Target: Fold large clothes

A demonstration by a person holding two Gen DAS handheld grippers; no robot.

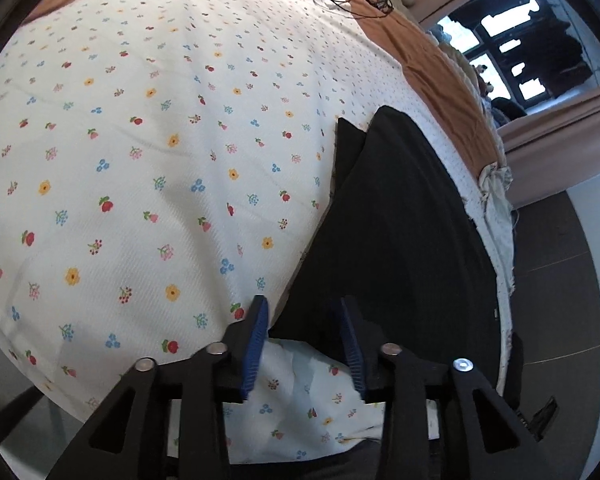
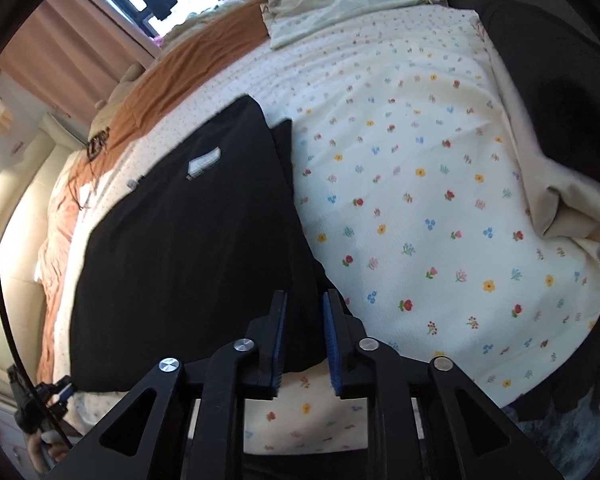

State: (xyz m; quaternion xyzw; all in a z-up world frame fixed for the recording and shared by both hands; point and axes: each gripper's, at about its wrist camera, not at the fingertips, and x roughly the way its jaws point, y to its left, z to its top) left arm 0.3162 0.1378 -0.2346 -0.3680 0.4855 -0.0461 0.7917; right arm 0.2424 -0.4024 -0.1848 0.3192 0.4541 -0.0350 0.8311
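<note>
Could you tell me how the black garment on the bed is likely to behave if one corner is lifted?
The black garment lies flat and folded on the flowered sheet, so it is probably floppy and would droop. Its layers may slide apart. It looks light.

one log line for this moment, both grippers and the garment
left gripper: open, over garment edge | right gripper: open, straddling garment corner | black garment: folded, flat on floral sheet

the black garment's near hem hides behind the right tongs (its small white label unreadable).
</note>
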